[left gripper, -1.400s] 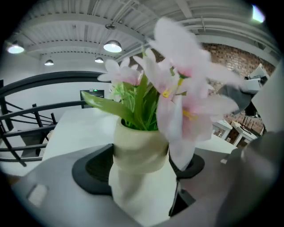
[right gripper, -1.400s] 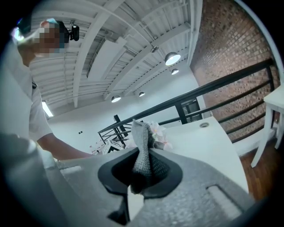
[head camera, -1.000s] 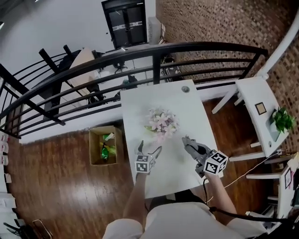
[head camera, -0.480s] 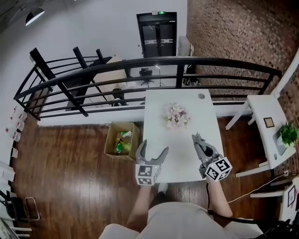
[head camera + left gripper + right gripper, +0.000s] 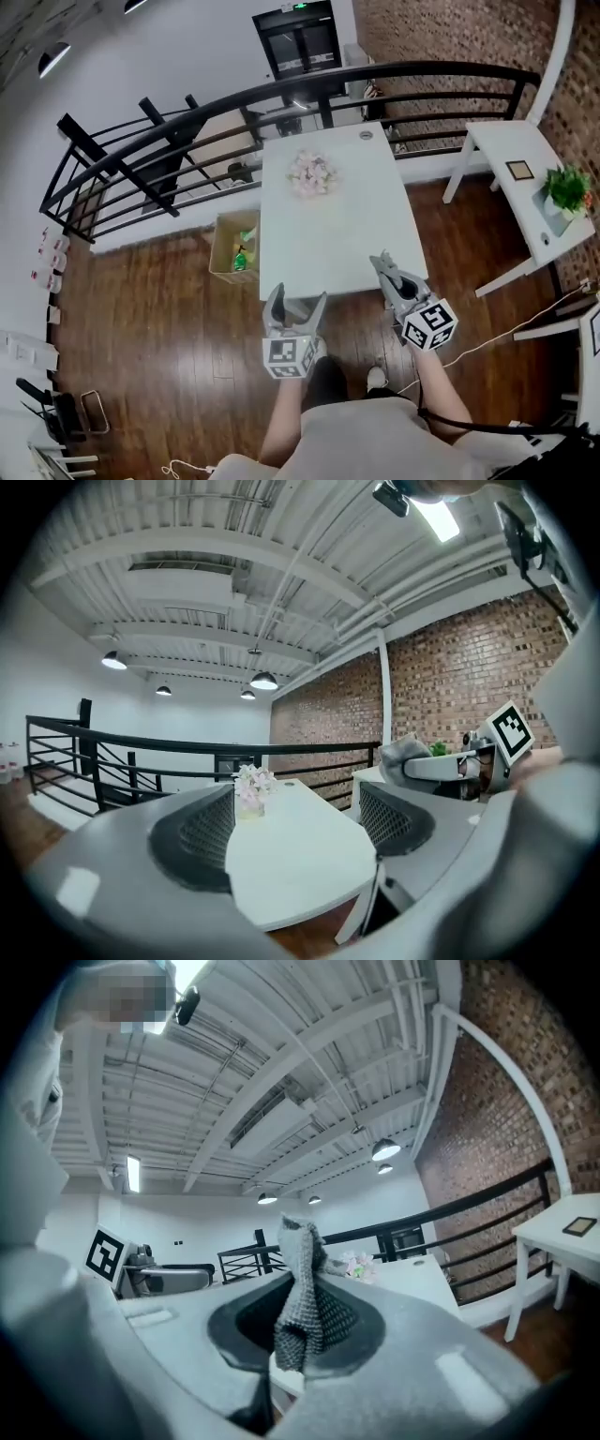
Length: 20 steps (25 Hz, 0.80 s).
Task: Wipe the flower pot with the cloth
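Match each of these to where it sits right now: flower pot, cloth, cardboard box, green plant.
Things:
1. flower pot
2. cloth
3. cardboard box
4. green plant

Places:
A. on the floor beside the white table
B. on the side table
C. between the jaws of the right gripper
D. at the far end of the white table

Pairs: 1-D, 2-C, 3-A, 4-B
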Each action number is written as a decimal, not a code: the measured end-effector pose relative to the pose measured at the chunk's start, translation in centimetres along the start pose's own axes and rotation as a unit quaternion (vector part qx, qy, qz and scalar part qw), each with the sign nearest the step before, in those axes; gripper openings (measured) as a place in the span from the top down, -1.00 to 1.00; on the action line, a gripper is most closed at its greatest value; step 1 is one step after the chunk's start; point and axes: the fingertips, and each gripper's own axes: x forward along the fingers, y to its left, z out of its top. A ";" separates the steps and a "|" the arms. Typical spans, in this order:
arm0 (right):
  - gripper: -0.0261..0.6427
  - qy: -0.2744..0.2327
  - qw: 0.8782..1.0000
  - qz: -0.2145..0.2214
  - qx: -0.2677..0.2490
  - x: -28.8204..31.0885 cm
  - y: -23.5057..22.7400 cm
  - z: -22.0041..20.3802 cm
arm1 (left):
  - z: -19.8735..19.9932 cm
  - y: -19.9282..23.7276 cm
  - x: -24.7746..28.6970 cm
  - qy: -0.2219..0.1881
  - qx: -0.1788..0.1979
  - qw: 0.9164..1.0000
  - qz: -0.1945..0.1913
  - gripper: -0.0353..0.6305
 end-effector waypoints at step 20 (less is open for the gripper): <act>0.89 -0.018 0.997 -0.026 -0.064 -1.2 11.2 2.1 | 4.3 2.9 -8.0 -0.044 0.002 0.999 -0.003 -0.36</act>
